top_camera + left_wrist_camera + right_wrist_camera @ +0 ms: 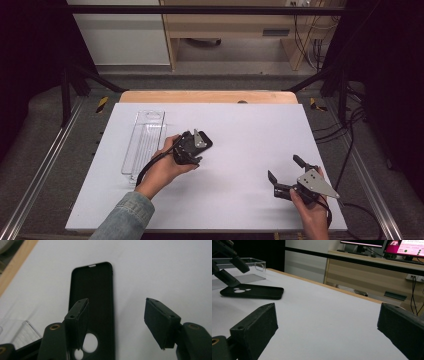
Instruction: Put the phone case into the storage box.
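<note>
Left gripper (117, 325): I see its jaws spread wide, nothing between them. It hangs right over the black phone case (95, 302), one jaw above the case's inner face, the other out past its edge over bare mat. I can't tell if that jaw tip touches the case. In the right gripper view a far jaw tip looks to sit on or just above it near the camera cutout.

Case lies flat, open side up, camera holes at the end nearest the left gripper. In the high view it sits on the white mat (240, 150), left of centre, mostly hidden under the left gripper (192, 146) and the left hand (167, 167).

Clear plastic tray (145, 142) is just beside the case on its left, long axis running away from me. Corner of it also shows in the left gripper view (22, 332).

Right gripper (285, 175): jaws wide apart too, nothing held. It's low over the mat near the right front corner, well apart from the case, right hand (310, 212) behind it.

Wooden table edge (207, 96) shows past the mat's far side.
</note>
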